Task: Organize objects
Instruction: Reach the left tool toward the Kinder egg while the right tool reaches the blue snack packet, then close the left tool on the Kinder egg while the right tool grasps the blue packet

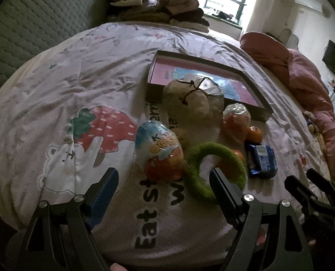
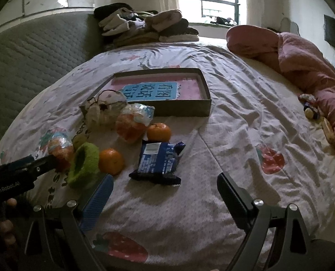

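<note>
Objects for sorting lie clustered on a bed sheet point(image 2: 235, 103) printed with strawberries, in front of a shallow box point(image 2: 207, 90) whose pink floor carries a blue label. Touching the box's near wall is a drawstring pouch point(image 2: 104, 110) of pale mesh, and just beside it a wrapped snack point(image 2: 131, 124), orange under clear film. One tangerine point(image 2: 159, 131) sits against that snack; a second tangerine point(image 2: 111, 160) rests nearer, touching a green fuzzy ring point(image 1: 212, 171). A blue biscuit packet point(image 2: 158, 161) lies flat between the tangerines and the open sheet on the right. At the left end of the cluster is an egg-shaped packet point(image 1: 159, 151), blue and white above, orange below, just beside the ring. Left gripper point(image 1: 164, 186): jaws spread wide, nothing between them, its right finger overlapping the ring's near edge in the left wrist view; contact cannot be confirmed. Right gripper point(image 2: 165, 193): jaws likewise spread and empty, low over the sheet just short of the biscuit packet. Folded clothes point(image 2: 145, 27) are stacked at the far end by a quilted headboard point(image 2: 32, 56), and a pink blanket point(image 2: 303, 58) is bunched along the right edge
</note>
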`<action>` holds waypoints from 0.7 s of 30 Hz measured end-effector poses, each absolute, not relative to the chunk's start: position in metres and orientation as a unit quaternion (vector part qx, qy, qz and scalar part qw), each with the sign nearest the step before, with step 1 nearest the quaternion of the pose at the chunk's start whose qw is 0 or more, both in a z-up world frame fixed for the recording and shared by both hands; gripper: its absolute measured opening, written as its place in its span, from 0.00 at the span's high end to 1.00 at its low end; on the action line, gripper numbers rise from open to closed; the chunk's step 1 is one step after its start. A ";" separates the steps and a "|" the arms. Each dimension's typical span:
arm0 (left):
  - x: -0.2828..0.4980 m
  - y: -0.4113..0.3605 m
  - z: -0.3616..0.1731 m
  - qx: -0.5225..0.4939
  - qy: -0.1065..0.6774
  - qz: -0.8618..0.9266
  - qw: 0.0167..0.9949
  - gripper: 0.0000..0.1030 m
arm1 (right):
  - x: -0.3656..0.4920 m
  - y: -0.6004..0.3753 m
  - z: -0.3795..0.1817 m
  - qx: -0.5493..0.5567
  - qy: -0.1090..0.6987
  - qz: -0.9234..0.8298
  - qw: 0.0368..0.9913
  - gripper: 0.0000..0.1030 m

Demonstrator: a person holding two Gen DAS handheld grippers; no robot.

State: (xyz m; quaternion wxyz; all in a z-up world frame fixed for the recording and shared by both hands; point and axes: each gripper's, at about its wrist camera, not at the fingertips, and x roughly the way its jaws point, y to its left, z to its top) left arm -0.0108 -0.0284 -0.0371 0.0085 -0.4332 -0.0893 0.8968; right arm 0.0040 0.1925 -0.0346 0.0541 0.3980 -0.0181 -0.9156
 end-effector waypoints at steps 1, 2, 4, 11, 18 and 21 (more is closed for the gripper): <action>-0.013 -0.029 -0.039 -0.435 -0.091 0.896 0.007 0.19 | 0.002 0.194 -0.036 0.400 -0.020 -0.915 0.052 0.10; -0.015 -0.030 -0.040 -0.437 -0.093 0.895 0.007 0.19 | 0.000 0.195 -0.037 0.402 -0.023 -0.914 0.051 0.10; -0.020 -0.030 -0.043 -0.441 -0.095 0.892 0.008 0.19 | -0.005 0.198 -0.040 0.407 -0.029 -0.912 0.049 0.10; -0.033 -0.034 -0.048 -0.444 -0.096 0.891 0.006 0.19 | -0.024 0.197 -0.052 0.425 -0.039 -0.903 0.049 0.10; -0.043 -0.041 -0.055 -0.454 -0.103 0.885 -0.002 0.19 | -0.039 0.185 -0.067 0.445 -0.024 -0.894 0.048 0.10; -0.047 -0.041 -0.059 -0.460 -0.095 0.883 -0.009 0.19 | -0.043 0.181 -0.073 0.451 -0.020 -0.891 0.044 0.10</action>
